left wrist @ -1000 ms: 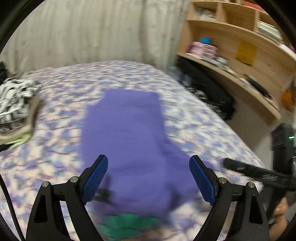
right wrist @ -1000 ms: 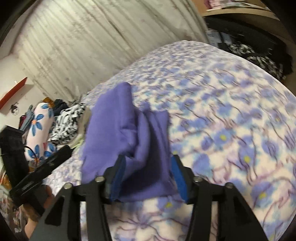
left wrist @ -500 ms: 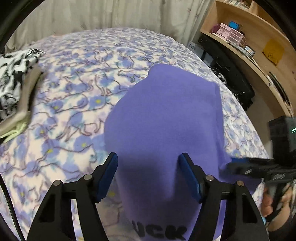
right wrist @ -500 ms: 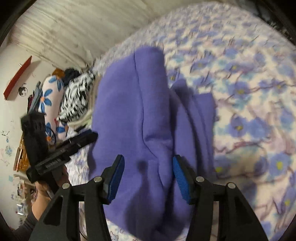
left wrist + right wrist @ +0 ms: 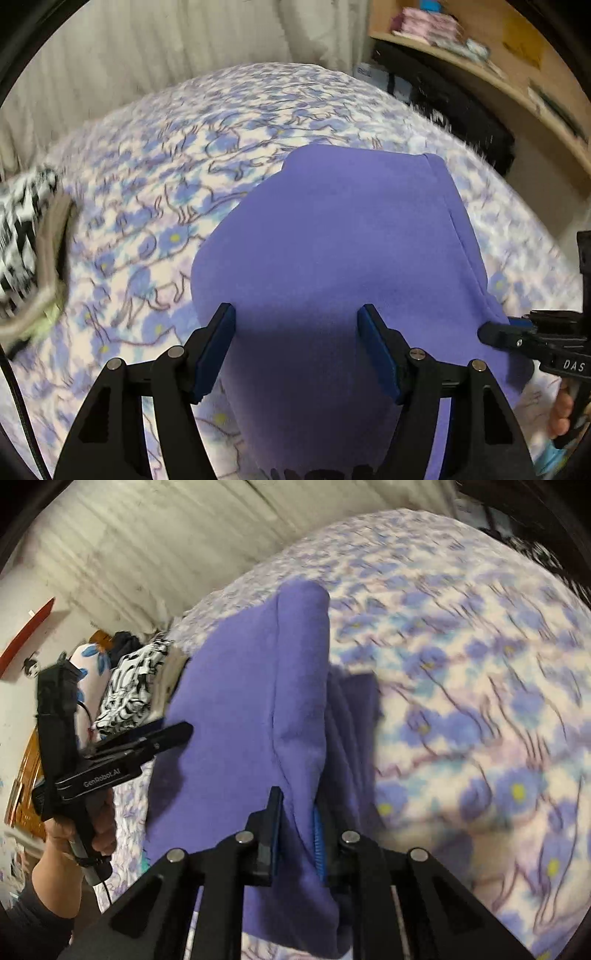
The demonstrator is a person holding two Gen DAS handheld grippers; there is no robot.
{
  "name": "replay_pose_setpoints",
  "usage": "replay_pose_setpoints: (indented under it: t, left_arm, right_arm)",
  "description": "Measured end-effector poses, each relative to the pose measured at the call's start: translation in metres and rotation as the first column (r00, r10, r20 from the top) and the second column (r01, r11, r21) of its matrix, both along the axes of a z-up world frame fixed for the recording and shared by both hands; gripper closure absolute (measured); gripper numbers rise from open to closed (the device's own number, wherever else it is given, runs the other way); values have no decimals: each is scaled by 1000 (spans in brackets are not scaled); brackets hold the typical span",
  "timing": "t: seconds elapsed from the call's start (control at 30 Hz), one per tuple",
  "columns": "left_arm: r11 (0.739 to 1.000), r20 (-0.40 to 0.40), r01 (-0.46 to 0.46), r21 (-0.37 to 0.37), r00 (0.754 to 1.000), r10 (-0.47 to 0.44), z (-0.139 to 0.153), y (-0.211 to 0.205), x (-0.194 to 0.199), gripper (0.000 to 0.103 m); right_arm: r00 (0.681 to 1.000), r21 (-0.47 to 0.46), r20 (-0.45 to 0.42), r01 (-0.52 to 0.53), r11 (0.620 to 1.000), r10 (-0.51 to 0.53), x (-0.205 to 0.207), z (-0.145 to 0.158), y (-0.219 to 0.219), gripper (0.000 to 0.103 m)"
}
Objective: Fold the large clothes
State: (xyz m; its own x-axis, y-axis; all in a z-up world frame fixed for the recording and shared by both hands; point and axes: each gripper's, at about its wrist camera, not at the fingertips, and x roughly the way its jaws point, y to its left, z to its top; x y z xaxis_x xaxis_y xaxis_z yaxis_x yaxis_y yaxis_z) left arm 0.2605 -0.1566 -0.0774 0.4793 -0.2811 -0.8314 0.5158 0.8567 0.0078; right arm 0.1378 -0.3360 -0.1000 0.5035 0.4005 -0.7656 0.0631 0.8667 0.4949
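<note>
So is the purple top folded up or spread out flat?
Folded. The purple top lies doubled into a compact shape on the bed, layers stacked at its edge.

Each black tool (image 5: 295, 349) has angular cut-out arms, silver round screws and blue-padded fingers (image 5: 376, 350), the left tool (image 5: 110, 753) lettered "GenRobot.AI" in white with a thin black cable, gripped above a dark grey sleeve (image 5: 33, 919).

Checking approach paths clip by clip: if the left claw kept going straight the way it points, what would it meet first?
Most likely the purple garment, which fills the space between and just beyond the left claw's open pads, spread on the floral bedsheet. Depth is unclear; the fabric may already sit right under the tips.
</note>
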Motion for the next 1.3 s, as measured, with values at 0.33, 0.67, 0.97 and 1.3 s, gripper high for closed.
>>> replay_pose_setpoints:
  t: [0.33, 0.67, 0.97, 1.3]
  left_arm:
    - [998, 87, -25, 60, 996, 20, -10, -16, -6, 33]
    - [1000, -8, -4, -6, 1000, 4, -4, -2, 9, 27]
    - [996, -53, -29, -90, 998, 25, 9, 18, 29, 27]
    - [980, -140, -138, -146, 983, 118, -9, 45, 57, 28]
  right_arm:
    - [998, -49, -65, -7, 999, 4, 15, -8, 10, 80]
    - [996, -11, 21, 81, 997, -81, 91, 21, -20, 36]
    - [999, 104, -9, 36, 994, -36, 128, -14, -30, 85]
    - [994, -150, -79, 58, 987, -70, 136, -28, -8, 82]
